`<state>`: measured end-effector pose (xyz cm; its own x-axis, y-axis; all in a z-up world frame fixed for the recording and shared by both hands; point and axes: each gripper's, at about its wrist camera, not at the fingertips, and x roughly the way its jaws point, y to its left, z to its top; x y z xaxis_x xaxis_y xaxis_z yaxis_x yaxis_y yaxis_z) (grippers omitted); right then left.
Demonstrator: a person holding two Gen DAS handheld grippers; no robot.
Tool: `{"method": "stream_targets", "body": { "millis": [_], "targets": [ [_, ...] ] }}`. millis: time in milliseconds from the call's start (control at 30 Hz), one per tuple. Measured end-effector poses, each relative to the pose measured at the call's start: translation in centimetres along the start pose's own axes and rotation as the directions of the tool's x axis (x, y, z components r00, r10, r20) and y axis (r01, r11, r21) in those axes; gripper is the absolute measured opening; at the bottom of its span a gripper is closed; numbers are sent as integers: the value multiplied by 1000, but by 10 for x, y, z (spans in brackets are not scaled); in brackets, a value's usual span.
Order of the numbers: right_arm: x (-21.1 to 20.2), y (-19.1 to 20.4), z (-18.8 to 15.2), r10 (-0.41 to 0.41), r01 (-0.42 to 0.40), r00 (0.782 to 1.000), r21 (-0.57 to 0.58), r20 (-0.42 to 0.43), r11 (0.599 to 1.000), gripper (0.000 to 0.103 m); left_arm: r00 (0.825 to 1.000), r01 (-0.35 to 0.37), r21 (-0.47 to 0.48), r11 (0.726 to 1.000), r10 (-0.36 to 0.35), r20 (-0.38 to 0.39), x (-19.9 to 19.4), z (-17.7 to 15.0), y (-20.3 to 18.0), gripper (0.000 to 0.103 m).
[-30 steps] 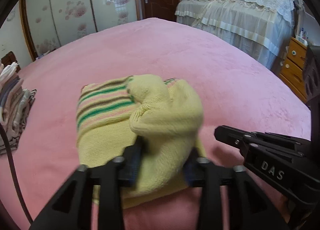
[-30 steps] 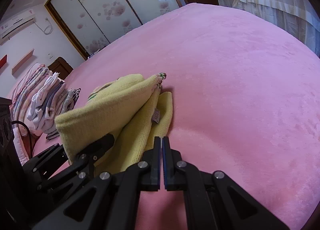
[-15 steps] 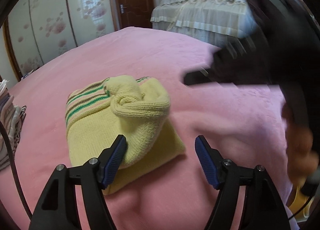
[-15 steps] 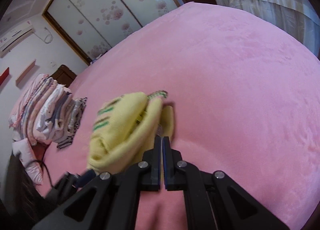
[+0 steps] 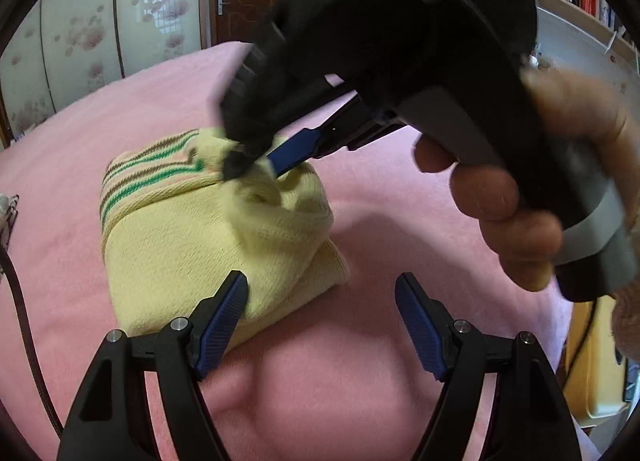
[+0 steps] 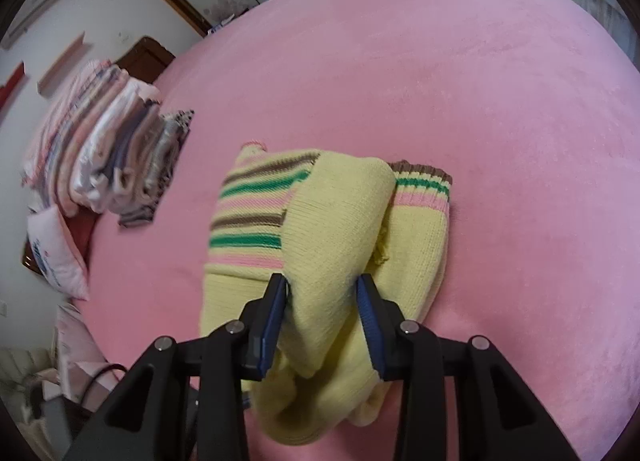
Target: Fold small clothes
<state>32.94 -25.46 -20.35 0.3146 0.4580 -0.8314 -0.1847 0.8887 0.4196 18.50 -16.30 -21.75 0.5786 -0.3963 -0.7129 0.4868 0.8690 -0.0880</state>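
Pink bed (image 6: 460, 61): one yellow sweater (image 6: 332, 229), one clothes stack (image 6: 104, 141).

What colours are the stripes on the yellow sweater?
Green, brown and pink bands on the yellow sweater; clearest in the right wrist view.

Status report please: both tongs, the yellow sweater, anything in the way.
Left tongs open, just widened, nothing between. Right tongs just opened, straddling sweater sleeve. Yellow striped sweater bunched on pink bed, fold unfinished. Nothing in the way.
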Motion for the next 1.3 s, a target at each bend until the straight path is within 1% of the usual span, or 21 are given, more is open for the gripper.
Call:
{"method": "stream_targets", "body": {
  "millis": [33,167,233,333,400,500,533,600,667,700,733,800,900,1000,1033,1167,1267,1300],
  "targets": [
    [-2,1,-4,-10,10,1000,-14,12,1000,18,1000,17,-12,1000,-17,-5,-4,-1,4,75],
    [-11,-4,-16,-11,11,998,0,54,1000,18,998,65,-99,993,-67,-20,-25,-3,28,75],
    [-13,-9,-23,-9,7,997,18,71,1000,18,998,63,-141,988,-66,-14,-35,-3,38,75],
    [-15,-18,-28,-15,13,996,31,84,999,18,999,32,-208,978,-30,13,-51,3,61,75],
    [-16,-20,-31,-18,15,996,33,93,999,18,999,3,-256,967,6,36,-56,10,80,75],
    [-16,-20,-34,-30,27,994,26,104,999,18,996,-64,-330,942,80,35,-53,22,106,76],
    [-15,-19,-35,-36,34,993,23,109,999,18,993,-106,-350,931,118,13,-48,25,115,76],
    [-13,-16,-36,-47,45,992,18,116,999,18,988,-146,-365,919,152,-12,-35,33,127,76],
    [-11,-14,-37,-72,71,990,13,124,997,20,981,-192,-369,909,185,-53,-22,42,134,76],
    [-12,-13,-37,-84,84,988,12,129,996,25,980,-201,-370,907,189,-70,-17,42,138,76],
    [-13,-12,-37,-94,93,987,11,133,996,29,979,-204,-375,904,187,-82,-14,43,142,76],
    [-18,-10,-37,-113,113,983,6,144,994,31,979,-205,-377,903,188,-84,-9,41,145,76],
    [-29,2,-36,-160,168,967,-26,196,985,32,977,-214,-368,905,204,-66,-7,48,146,76],
    [-37,15,-32,-184,204,949,-55,256,977,32,974,-224,-361,905,220,-52,-7,60,147,77],
    [-37,20,-29,-184,208,947,-65,264,976,32,973,-227,-360,905,224,-50,-6,64,149,77],
    [-27,26,-16,-210,234,944,-69,255,970,32,970,-242,-364,899,235,-66,5,79,153,77],
    [-17,24,-9,-217,238,946,-63,240,969,32,967,-254,-385,887,237,-92,18,87,159,77],
    [-13,23,-7,-233,255,943,-64,239,965,32,966,-259,-394,882,238,-103,23,88,161,77]
  ]
}}
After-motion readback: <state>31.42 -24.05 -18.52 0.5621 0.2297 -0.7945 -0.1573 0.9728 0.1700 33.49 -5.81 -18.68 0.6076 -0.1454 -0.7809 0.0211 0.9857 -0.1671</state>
